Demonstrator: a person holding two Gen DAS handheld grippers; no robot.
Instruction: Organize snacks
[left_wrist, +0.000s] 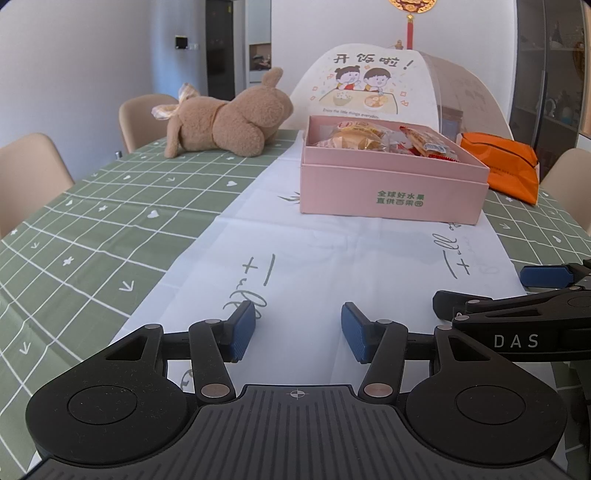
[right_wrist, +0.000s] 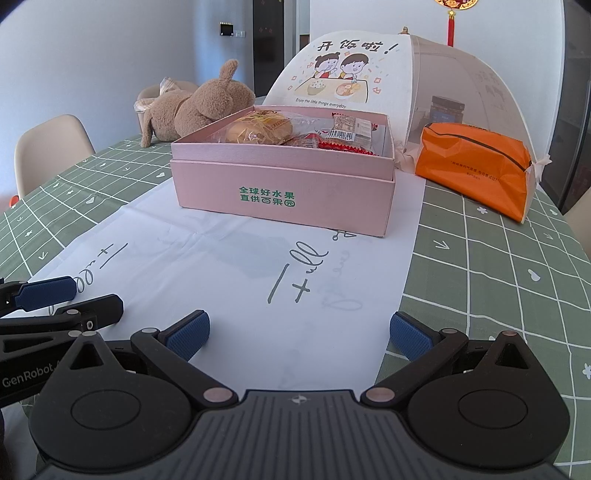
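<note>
Both tongs, left tongs (left_wrist: 298, 330) and right tongs (right_wrist: 300, 334), spread empty before pink box (right_wrist: 284, 192) holding wrapped snacks (right_wrist: 295, 129).

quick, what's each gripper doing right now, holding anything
left gripper: open, holding nothing, over the white table runner.
right gripper: open wider, holding nothing.

Pink box (left_wrist: 391, 188), orange pouch (right_wrist: 472, 166), green grid-patterned tablecloth (left_wrist: 92, 229).
</note>
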